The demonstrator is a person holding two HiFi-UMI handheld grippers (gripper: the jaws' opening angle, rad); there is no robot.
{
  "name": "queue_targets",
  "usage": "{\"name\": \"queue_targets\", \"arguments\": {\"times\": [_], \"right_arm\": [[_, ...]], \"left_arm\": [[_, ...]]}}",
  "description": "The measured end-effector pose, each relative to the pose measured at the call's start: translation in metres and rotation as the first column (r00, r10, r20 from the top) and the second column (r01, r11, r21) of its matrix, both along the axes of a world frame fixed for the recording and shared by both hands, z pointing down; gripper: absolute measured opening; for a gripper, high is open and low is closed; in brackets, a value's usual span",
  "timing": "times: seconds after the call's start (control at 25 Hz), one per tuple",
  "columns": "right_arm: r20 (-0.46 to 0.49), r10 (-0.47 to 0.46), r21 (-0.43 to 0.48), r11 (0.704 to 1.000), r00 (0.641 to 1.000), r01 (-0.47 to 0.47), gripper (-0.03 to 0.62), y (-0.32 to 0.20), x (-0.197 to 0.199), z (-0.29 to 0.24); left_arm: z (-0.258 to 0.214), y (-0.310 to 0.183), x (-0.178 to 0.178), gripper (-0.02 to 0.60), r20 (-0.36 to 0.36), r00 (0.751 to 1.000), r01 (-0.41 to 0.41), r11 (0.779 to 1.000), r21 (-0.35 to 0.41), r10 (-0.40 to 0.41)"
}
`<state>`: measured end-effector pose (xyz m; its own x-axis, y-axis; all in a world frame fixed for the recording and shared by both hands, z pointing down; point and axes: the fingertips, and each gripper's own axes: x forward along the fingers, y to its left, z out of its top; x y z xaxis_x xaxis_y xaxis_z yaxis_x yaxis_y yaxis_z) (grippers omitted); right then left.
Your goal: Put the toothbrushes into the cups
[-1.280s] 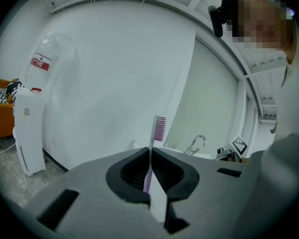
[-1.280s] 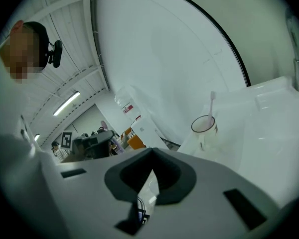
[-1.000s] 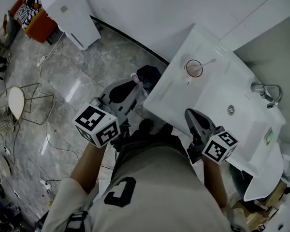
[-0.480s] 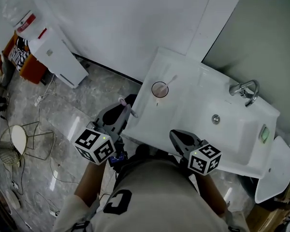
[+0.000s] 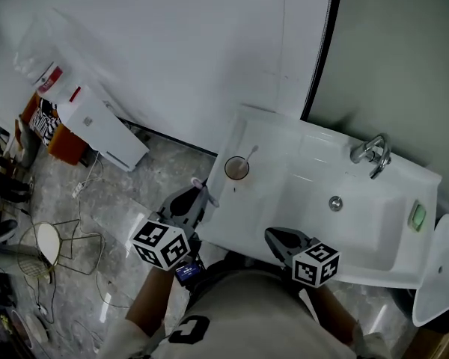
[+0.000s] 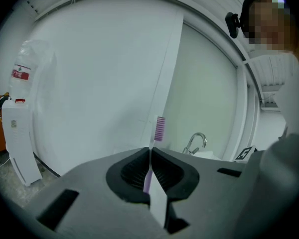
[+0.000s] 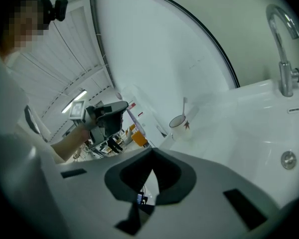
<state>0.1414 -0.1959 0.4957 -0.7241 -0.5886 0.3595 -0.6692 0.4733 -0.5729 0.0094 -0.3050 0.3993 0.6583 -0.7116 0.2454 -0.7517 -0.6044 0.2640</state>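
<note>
Dim, cool, even light leaves soft shadows and a mild sheen on the white sink (image 5: 363,226), while both gripper views bend and darken toward their round edges.

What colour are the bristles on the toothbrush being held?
Purple. The toothbrush shows best in the left gripper view.

A white wall (image 5: 172,51) rises over grey marble floor (image 5: 112,193), beside a white basin (image 5: 374,226) with chrome tap (image 5: 370,154).

Ledge (image 5: 273,149) round cup (image 5: 236,169) open; wall (image 5: 172,66) seemingly close behind; tap (image 5: 370,154) well apart.
</note>
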Motion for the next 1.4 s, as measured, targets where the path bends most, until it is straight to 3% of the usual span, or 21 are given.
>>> {"name": "queue_targets", "arguments": {"times": [0.24,0.52,1.08,1.4], "right_arm": [[0.013,-0.05,-0.011,0.999,0.999,0.05,0.009,0.012,0.001,0.006],[0.011,-0.011,-0.034,0.999,1.0,0.011,0.009,0.012,0.007,0.012],[-0.122,0.104,-0.078,0.99,0.987,-0.114,0.009,-0.023,-0.004,0.019],[-0.204,0.062,-0.102,0.991,0.977,-0.085,0.009,-0.041,-0.025,0.026]], "left_arm": [[0.003,-0.001,0.012,0.028,0.041,0.999,0.01,1.0,-0.009,-0.01],[0.011,-0.019,0.023,0.028,0.037,0.999,-0.02,1.0,-0.022,0.021],[0.044,-0.101,0.04,0.028,-0.107,0.987,-0.128,0.991,-0.05,0.122],[0.08,-0.127,0.052,0.028,-0.175,0.975,-0.159,0.98,-0.116,0.137]]}}
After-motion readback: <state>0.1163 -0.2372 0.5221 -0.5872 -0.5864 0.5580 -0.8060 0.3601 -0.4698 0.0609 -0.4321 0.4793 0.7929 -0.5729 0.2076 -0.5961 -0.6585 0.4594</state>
